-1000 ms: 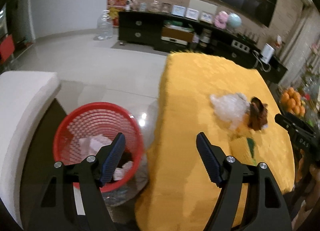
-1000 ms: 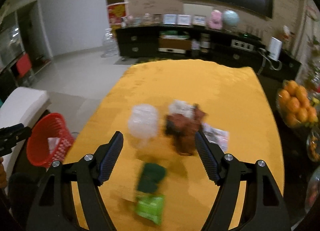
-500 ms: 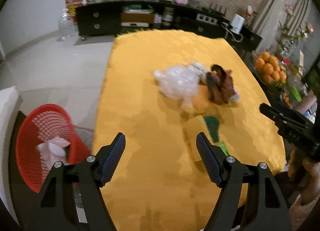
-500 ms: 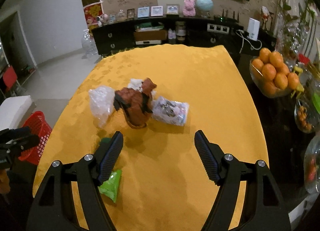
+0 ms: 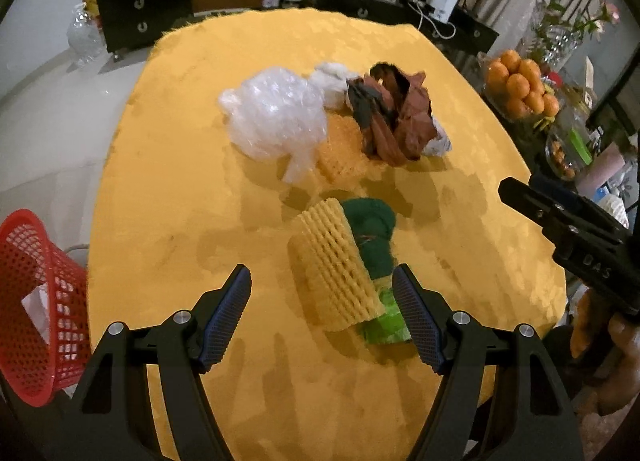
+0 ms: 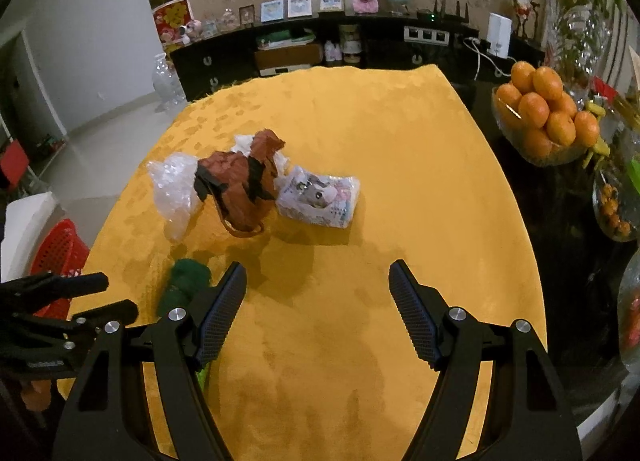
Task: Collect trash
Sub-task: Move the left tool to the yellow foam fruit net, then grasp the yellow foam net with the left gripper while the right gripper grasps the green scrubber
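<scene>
**Left claw lines up on the foam net; a skewed bite may take the wrong piece**

Nearest in the left wrist view, the left gripper [image 5: 322, 317] stands wide with nothing between its pads. The yellow foam net sleeve [image 5: 334, 269] lies just ahead of it, toward 1 o'clock of the midpoint, close against the right-hand finger. Its long axis runs from about 11 o'clock at the far end to 5 o'clock at the near end, so it sits skewed to the line between the fingers. Judged from that, a closing bite could land on one corner only and let the springy net roll or spring out. The green wrapper [image 5: 374, 245] lies touching it on the 3 o'clock side, so the right-hand finger may well catch it too, or nudge it away across the yellow tablecloth [image 5: 180, 221].

The right gripper [image 6: 318, 313] is likewise wide and empty above bare cloth. Farther off, toward 11 o'clock, lie the brown paper bag [image 6: 244, 189] and the clear plastic wad [image 6: 174, 189]; the printed pouch [image 6: 320, 197] lies at 12 o'clock, touching the bag. A reach there could drag two pieces together.

The red basket [image 5: 36, 309] stands off the table edge at 9 o'clock, so a loose hold risks a drop on the floor
</scene>
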